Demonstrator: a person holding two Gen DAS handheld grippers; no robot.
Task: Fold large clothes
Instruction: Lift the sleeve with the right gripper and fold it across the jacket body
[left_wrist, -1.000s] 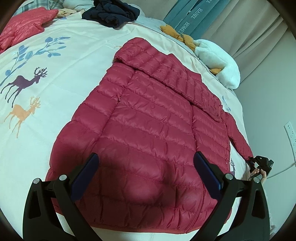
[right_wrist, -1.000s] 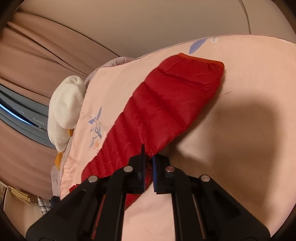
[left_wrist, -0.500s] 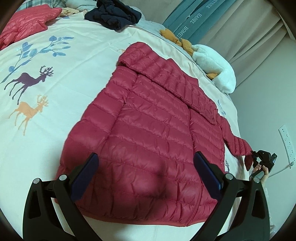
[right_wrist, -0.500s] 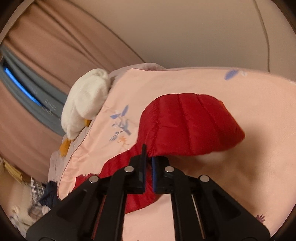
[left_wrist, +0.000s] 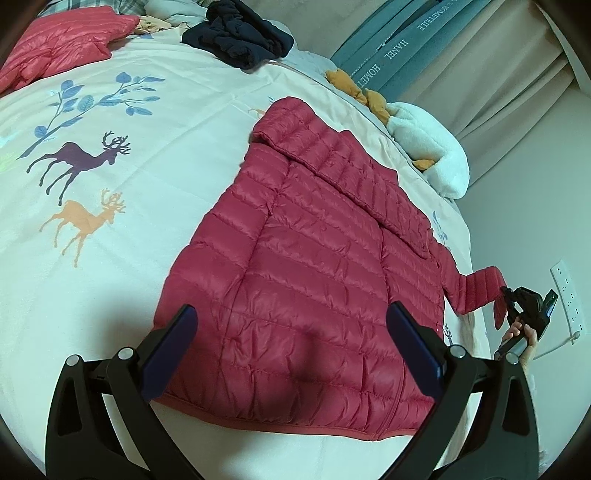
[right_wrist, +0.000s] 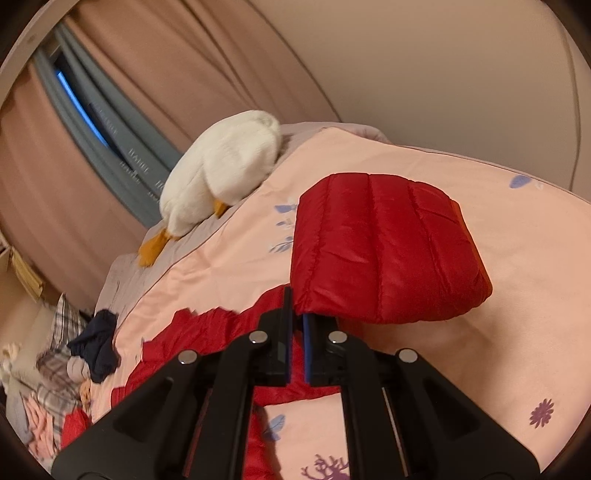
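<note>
We have the puffy red down jacket (left_wrist: 306, 280) spread on the bed (left_wrist: 110, 206), its sleeve (right_wrist: 384, 251) at three o'clock pinched in our right tool (right_wrist: 297, 317), left tool (left_wrist: 291, 354) gaping wide: light, soft, slippery, best gripped at seams.

You have two red puffer jackets (left_wrist: 314, 280) (left_wrist: 62, 44), one navy garment (left_wrist: 240, 40), one plush duck (left_wrist: 428, 147), two tools (left_wrist: 291, 354) (right_wrist: 297, 339).
</note>
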